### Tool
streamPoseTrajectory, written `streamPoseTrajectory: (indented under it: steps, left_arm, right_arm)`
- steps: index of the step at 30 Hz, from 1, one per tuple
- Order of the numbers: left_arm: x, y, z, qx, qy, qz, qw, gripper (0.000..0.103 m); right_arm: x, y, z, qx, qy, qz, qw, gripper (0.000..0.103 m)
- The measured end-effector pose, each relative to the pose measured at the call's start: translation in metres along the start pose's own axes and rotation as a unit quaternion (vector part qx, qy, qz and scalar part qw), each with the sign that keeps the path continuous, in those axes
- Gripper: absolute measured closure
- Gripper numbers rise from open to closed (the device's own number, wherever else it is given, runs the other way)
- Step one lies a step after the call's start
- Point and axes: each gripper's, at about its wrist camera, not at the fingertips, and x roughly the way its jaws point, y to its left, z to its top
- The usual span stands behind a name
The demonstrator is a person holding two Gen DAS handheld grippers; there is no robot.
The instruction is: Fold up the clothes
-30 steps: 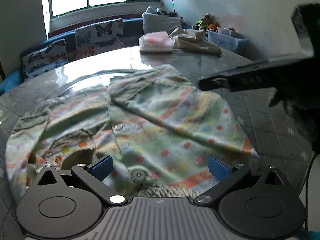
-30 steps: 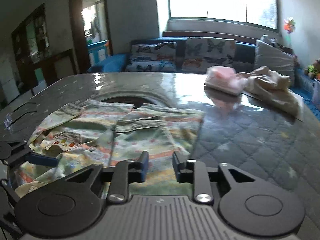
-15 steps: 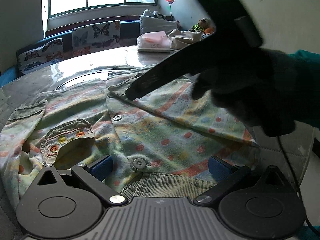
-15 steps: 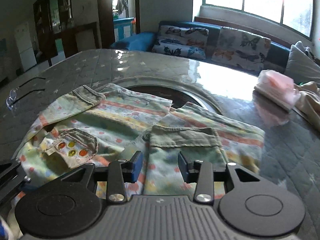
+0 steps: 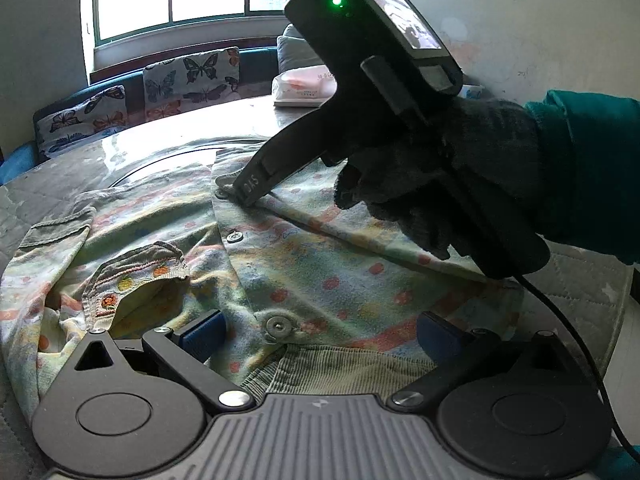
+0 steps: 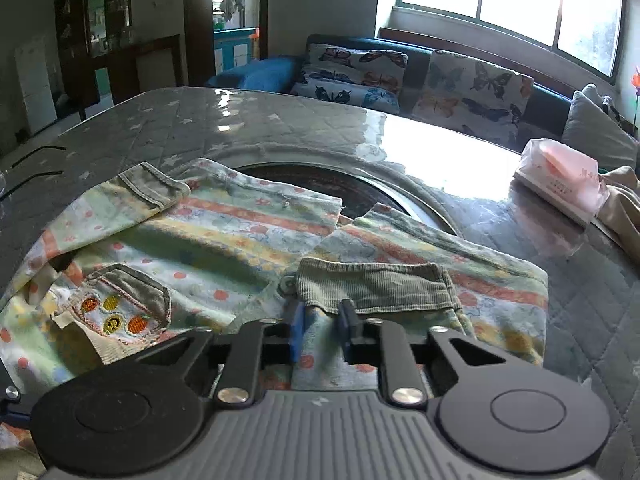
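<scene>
1. Pinching down on the fabric, the right tool [image 6: 320, 330] has just been closing its jaws, and they now stand nearly together with a fold of the shirt's [image 6: 248, 240] patterned cloth caught between the blue pads, just below the corduroy cuff [image 6: 372, 286].
2. From the left wrist view the same right tool [image 5: 250, 196] comes in from the right, its tip pressed on the shirt [image 5: 312, 264] near the top snap of the placket; a gloved hand [image 5: 448, 176] with a teal sleeve [image 5: 592, 176] grips its handle, and a green light glows on its body.
3. The left tool [image 5: 320, 334] hovers low over the shirt's near edge with its jaws wide apart, a snap button [image 5: 279, 326] and the corduroy collar band lying between the pads; neither pad presses the cloth.
4. The shirt lies spread flat on the quilted, glossy worktop [image 6: 580, 292], one sleeve folded across the front, and a small pocket with coloured embroidered dots on the other panel.
5. Farther off on the worktop sit a pink pack [image 6: 560, 180] and a beige cloth [image 6: 624, 204] just beside it.
6. Behind the worktop runs a blue sofa with butterfly cushions [image 6: 472, 88] under a bright window [image 6: 512, 4].
</scene>
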Motion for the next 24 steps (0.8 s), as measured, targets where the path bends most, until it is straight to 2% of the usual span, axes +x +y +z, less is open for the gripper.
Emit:
streamPoseTrajectory:
  steps: [1,7,12,18,24]
  left_arm:
    - [0.000,0.000,0.000,0.001,0.000,0.001,1.0000,0.000]
    - [0.001,-0.002,0.001,0.001,0.005,0.007,1.0000,0.000]
    - [0.003,-0.002,0.002,0.000,0.009,0.012,0.9999,0.000]
    - [0.002,-0.004,0.002,-0.002,0.014,0.018,0.9997,0.000]
    - [0.002,-0.005,0.003,-0.004,0.017,0.021,0.9996,0.000]
  right_arm:
    - [-0.001,0.000,0.000,0.000,-0.003,0.000,1.000,0.099]
    - [-0.026,-0.009,-0.003,0.013,-0.035,-0.007,0.999,0.101]
    - [-0.066,-0.029,-0.011,0.027,-0.073,-0.025,0.997,0.101]
    - [-0.117,-0.064,-0.035,0.059,-0.105,-0.073,0.990,0.101]
    - [-0.155,-0.101,-0.072,0.103,-0.109,-0.135,0.979,0.101]
